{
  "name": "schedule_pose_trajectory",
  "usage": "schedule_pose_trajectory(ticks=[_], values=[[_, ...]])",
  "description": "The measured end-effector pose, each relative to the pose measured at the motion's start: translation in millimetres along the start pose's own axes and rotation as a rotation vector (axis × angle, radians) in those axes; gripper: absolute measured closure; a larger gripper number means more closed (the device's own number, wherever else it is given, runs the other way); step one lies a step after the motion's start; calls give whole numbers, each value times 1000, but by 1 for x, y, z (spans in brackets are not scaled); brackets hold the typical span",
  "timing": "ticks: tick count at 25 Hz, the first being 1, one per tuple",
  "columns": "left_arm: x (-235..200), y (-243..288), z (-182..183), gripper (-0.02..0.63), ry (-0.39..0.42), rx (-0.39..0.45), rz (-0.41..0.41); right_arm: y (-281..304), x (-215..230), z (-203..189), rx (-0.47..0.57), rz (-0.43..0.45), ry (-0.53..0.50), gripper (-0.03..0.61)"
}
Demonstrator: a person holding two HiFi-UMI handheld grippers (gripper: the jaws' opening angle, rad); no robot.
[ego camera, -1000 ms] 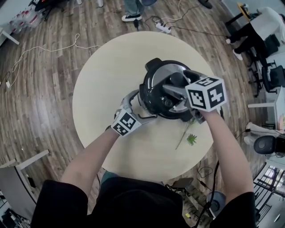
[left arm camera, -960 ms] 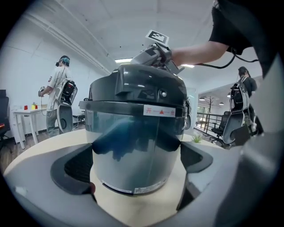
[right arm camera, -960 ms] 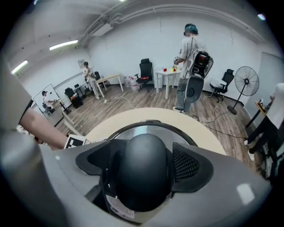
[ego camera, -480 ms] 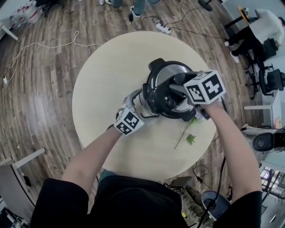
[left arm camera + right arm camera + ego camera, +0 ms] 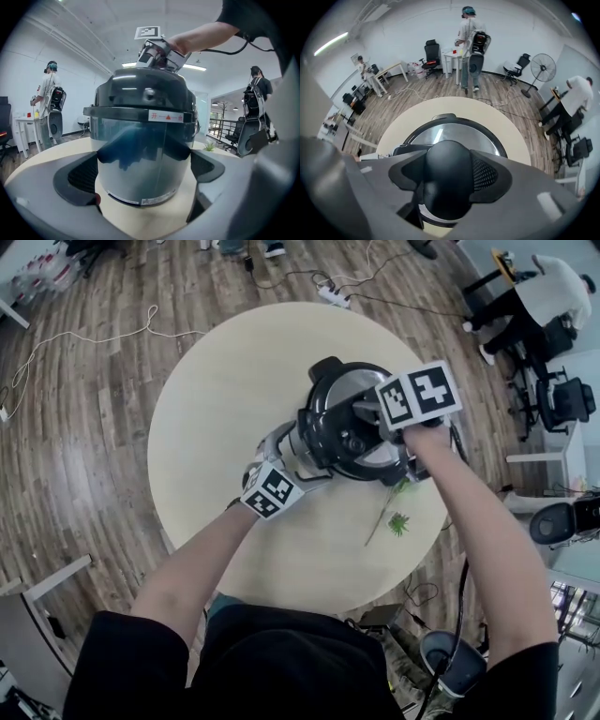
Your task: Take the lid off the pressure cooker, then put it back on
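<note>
Left gripper (image 5: 143, 176): my jaws clamped across brushed-steel pressure cooker body (image 5: 140, 150), unmoved, bracing it on round beige table (image 5: 216, 409). Black-rimmed steel lid (image 5: 459, 129) still seated. Right gripper (image 5: 447, 177): tipped steeply down since a second ago, jaws narrowed from wide, closing on black domed lid knob (image 5: 445, 159), pads touching. Judgement: grip nearly secured; lift-off pending.

Round beige table (image 5: 206, 427), green sprig (image 5: 399, 522) on it, power strip (image 5: 331, 294) on wood floor (image 5: 75, 474)
</note>
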State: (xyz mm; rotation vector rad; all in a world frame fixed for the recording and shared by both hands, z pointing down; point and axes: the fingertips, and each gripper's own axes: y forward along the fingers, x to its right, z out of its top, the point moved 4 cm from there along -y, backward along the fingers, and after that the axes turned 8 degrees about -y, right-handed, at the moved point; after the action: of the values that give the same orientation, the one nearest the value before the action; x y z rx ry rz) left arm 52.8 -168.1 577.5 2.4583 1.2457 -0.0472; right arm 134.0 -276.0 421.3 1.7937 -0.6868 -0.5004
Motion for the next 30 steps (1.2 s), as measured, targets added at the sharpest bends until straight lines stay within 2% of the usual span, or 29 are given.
schedule_pose_trajectory(ticks=[5,7,13,19,30], values=[[-1,-1,1,21,-1,3,-1,-2,11,-3,20,-120,328,293],[0,0,1,21,-8,7,0,-3,13,-3,19,-148,386,291],[0,1,2,21,-16,0,-1,-3,13,-6,-46,-56,315,287],[-1,0,0,23,-12,-4,2,-3,11,-8,-123,-29,297,282],[0,3,-2,23,-20,-1,-2,-2,12,-11,-83,-46,322,290]])
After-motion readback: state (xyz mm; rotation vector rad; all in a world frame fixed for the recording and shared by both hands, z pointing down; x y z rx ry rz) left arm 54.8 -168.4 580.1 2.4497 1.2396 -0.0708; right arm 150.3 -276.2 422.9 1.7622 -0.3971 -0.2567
